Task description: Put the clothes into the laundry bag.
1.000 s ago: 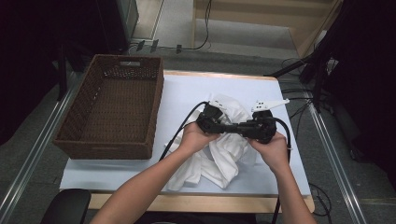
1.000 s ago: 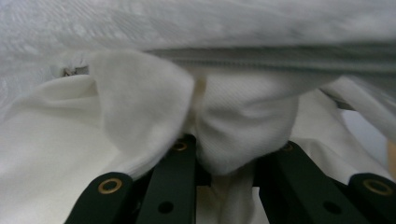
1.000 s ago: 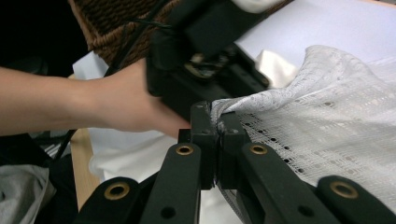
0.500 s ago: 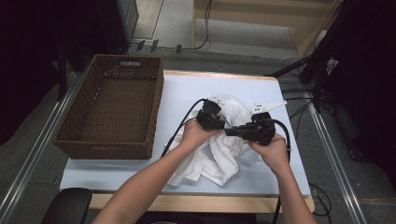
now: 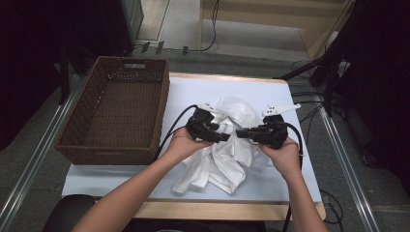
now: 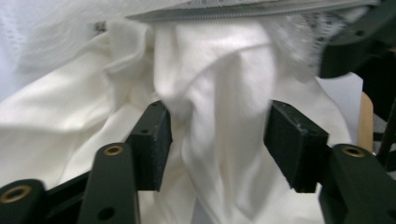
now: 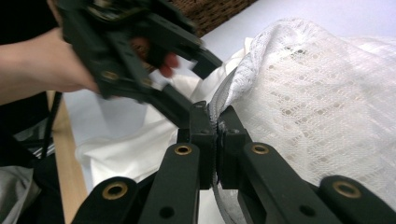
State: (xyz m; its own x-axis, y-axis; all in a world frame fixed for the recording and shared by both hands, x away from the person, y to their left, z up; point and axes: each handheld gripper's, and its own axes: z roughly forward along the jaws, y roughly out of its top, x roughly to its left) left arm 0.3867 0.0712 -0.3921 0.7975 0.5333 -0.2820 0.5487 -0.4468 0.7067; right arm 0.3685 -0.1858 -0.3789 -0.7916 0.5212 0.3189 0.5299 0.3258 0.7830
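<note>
Cloth half-released: left lets go, right keeps the edge

Garment (image 5: pixel 227 154) is a white bundle, part lace mesh, part plain cloth, lying on the table (image 5: pixel 121 179) toward its right half, spilling to the near edge. Brown basket (image 5: pixel 116 111) sits at the left edge, nothing in it that I can see.

Handling, my read: light, limp, no stiffness, drapes and bunches. Lace could snag on pad corners and tear if yanked. Best hold looks like the bound hem or seam, thicker and less slippery than open mesh.

Right gripper (image 7: pixel 217 122): jaws pressed together, pinching the lace hem, which runs up between the pads. Looks like a solid bite.

Left gripper (image 6: pixel 217 135): jaws spread, have just been opening. A fold of plain cloth hangs between the pads (image 6: pixel 294 140), but they don't press on it.

Versus a second ago: left gripper was up against the right one over the bundle; now it sits off to the left, clear gap between them. Right hand hasn't budged. Bundle lies much the same.
</note>
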